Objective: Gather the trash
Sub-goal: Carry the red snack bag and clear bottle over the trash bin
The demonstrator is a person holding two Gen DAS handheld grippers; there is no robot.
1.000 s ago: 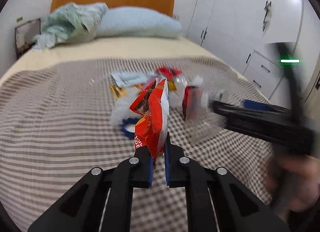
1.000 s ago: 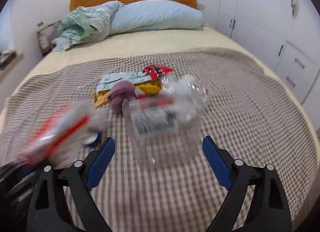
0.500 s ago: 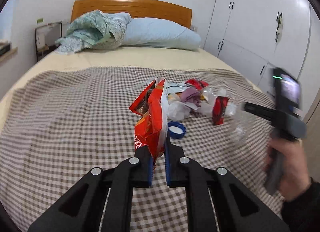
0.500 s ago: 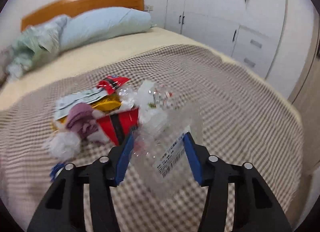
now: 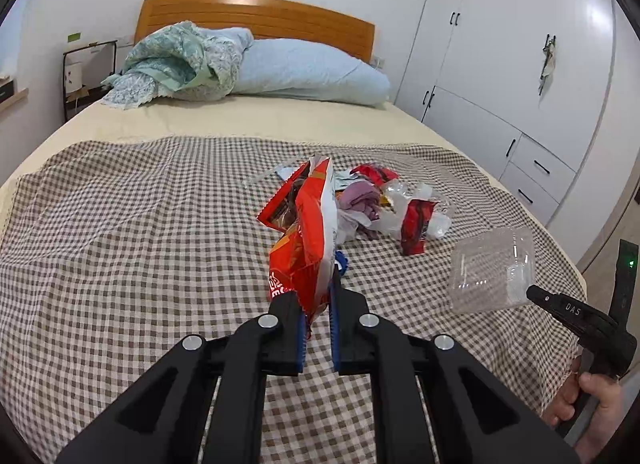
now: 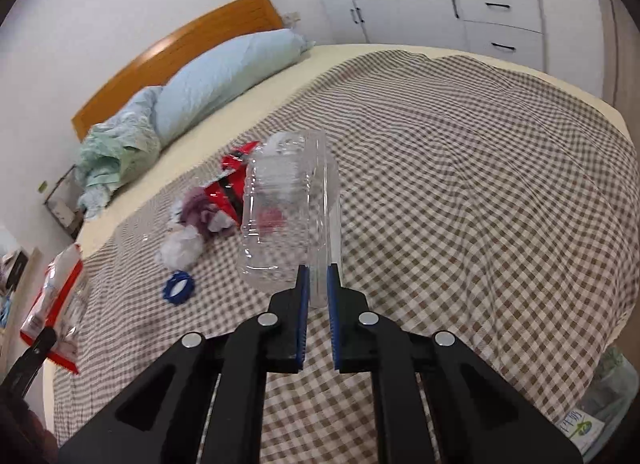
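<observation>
My left gripper (image 5: 316, 296) is shut on a red and orange snack bag (image 5: 306, 232) and holds it upright above the checked blanket (image 5: 120, 232). My right gripper (image 6: 316, 280) is shut on the edge of a clear plastic clamshell box (image 6: 286, 215), which also shows in the left wrist view (image 5: 492, 270) at the right. A trash pile lies mid-bed: a red wrapper (image 5: 416, 223), a purple cloth (image 5: 360, 197), white crumpled plastic (image 6: 180, 250) and a blue ring (image 6: 179, 287).
A blue pillow (image 5: 312, 71) and a crumpled green cover (image 5: 176, 59) lie at the wooden headboard. White wardrobes (image 5: 500, 63) stand to the right of the bed. A bag with a green logo (image 6: 600, 404) sits on the floor past the bed's edge.
My right gripper has shut on the clear box, lifted it and drawn it back to the right of the pile. My left gripper has pulled back with the snack bag in it.
</observation>
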